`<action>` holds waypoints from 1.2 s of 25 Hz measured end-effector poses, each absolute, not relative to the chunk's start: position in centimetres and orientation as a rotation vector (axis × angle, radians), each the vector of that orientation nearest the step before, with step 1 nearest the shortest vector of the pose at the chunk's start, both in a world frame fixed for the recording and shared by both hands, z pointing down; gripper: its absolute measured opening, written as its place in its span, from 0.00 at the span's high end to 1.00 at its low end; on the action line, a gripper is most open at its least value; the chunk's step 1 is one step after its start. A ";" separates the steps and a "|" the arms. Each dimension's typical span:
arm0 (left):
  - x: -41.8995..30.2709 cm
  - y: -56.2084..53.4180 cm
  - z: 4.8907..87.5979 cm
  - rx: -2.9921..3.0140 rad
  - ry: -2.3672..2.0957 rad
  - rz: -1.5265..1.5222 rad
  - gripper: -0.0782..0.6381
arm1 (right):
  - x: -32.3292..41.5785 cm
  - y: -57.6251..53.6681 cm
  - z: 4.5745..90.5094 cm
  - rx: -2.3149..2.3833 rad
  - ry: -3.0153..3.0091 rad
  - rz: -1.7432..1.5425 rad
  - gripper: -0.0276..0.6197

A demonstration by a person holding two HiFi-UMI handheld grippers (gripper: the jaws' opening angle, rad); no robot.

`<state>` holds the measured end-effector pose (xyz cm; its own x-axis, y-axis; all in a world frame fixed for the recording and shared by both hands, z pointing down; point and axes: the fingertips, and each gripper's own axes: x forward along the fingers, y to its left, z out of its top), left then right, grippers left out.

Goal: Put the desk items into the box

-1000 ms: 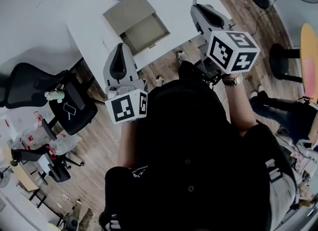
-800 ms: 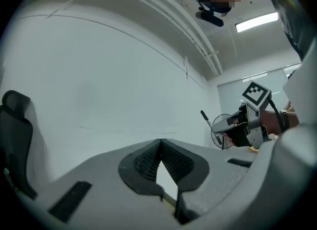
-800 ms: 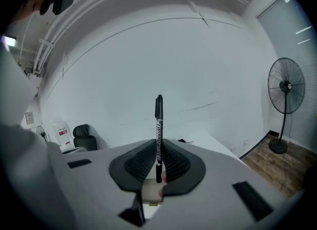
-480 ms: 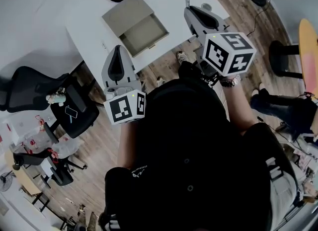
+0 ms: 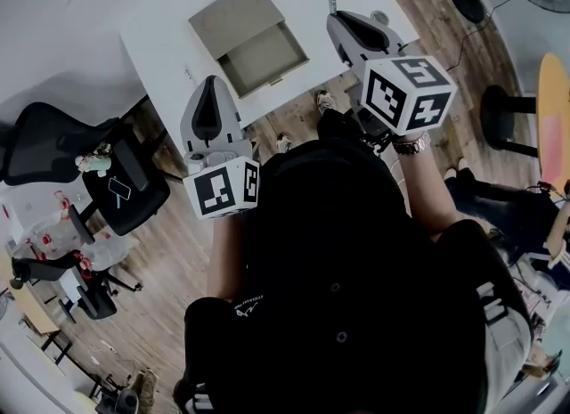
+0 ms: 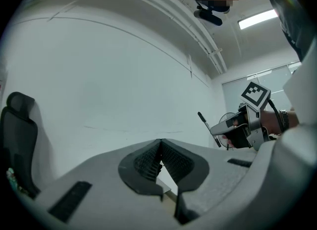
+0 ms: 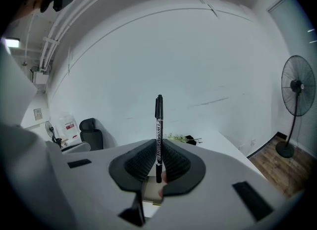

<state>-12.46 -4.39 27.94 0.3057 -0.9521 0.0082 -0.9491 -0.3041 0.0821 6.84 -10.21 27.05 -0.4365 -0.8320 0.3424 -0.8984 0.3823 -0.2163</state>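
Right of the box (image 5: 263, 58), a black pen (image 7: 158, 125) stands clamped in the right gripper (image 7: 158, 147).

Its long axis runs across the jaws, which pinch the lower part while the upper end pokes well past the tips. From the head view it hangs over the white desk (image 5: 160, 29), just right of the open box's far corner. The box mouth therefore lies to the pen's left, so I judge a leftward carry comes next. On the box's near side, the left gripper (image 5: 211, 87) waits with its jaws pressed together on nothing; the right is the working hand.
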 end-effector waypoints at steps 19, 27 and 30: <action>-15.4 -8.0 29.4 2.173 -2.085 -0.021 0.88 | -0.2 -18.1 30.0 0.997 -2.515 0.424 0.90; -15.5 -9.5 30.0 2.045 -2.186 -0.017 0.88 | -3.4 -19.1 33.1 0.606 -2.469 0.226 0.90; -15.6 -10.1 30.4 2.004 -2.216 -0.015 0.88 | -4.5 -19.4 34.6 0.479 -2.425 0.119 0.90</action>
<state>-15.56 -10.07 30.36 -0.0934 -0.9899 0.1068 -0.9883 0.1051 0.1104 -4.52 -19.37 34.57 -0.7186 -0.3089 0.6231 -0.3685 0.9289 0.0355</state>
